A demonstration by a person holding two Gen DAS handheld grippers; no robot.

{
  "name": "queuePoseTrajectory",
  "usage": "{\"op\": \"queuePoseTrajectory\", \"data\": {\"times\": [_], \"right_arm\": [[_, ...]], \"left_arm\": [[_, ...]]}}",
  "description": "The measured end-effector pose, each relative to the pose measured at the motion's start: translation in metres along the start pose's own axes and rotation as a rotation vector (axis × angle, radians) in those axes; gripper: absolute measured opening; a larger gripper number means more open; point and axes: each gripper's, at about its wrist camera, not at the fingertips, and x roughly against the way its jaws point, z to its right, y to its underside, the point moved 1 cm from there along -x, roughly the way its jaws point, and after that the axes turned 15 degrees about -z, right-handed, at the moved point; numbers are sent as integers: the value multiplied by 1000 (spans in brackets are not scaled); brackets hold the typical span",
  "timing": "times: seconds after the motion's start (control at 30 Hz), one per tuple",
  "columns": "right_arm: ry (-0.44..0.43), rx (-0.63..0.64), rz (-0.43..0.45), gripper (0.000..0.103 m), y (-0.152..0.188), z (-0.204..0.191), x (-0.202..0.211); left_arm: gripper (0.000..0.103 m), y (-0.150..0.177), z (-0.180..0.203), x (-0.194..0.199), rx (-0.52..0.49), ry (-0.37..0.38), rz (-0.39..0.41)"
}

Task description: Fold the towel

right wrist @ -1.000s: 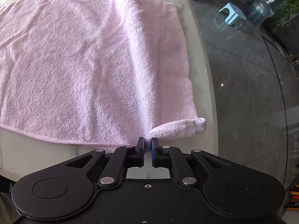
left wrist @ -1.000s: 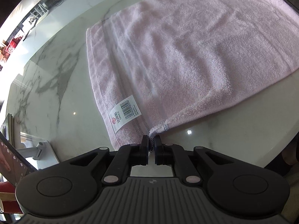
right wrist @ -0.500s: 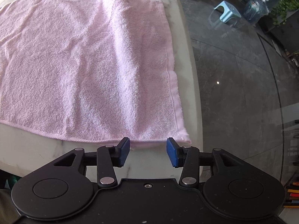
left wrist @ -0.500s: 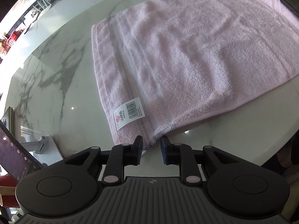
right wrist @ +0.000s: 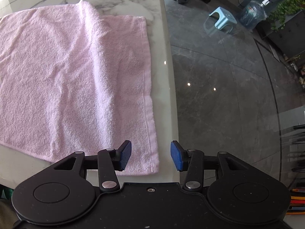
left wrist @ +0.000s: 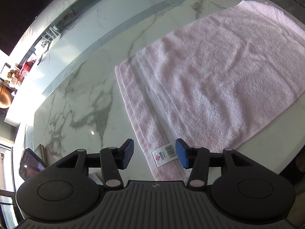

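Towel [left wrist: 219, 80]: flat on table [left wrist: 85, 99], below both grippers.
Left hand-held gripper [left wrist: 154, 153]: released, just opened, nothing gripped.
Right hand-held gripper [right wrist: 150, 155]: released, empty.

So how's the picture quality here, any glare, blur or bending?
Left wrist view: window glare blows out the left edge, marble table curves from fisheye, pink towel sharp. Right wrist view: even light, small lamp glints on the dark floor, towel pile crisp, no blur.

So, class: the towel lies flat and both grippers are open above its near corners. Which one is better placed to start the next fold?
Left, narrowly. The left gripper has the labelled corner of the towel between its open fingers. The right gripper straddles the towel's side hem and the bare table edge.
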Motion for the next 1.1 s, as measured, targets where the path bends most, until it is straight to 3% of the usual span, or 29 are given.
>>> {"op": "queuePoseTrajectory", "data": {"times": [0.17,0.57,0.8,0.9,0.97,1.1], "right_arm": [[-21,-20,43,41,-13,2,-3],[-67,-42,74,40,-86,-18,-36],[-85,-31,138,40,-121,-27,-43],[-95,-17,151,33,-138,-30,-44],[-96,-18,161,21,-147,-32,-45],[-124,-15,173,16,-163,-35,-48]], "left_arm": [[46,-21,2,-7,59,31,23],[45,-43,-13,-50,217,105,12],[45,-64,-28,-62,253,127,30],[42,-83,-35,-67,273,162,36],[41,-91,-39,-72,290,174,35],[39,-102,-45,-84,311,204,29]]}}
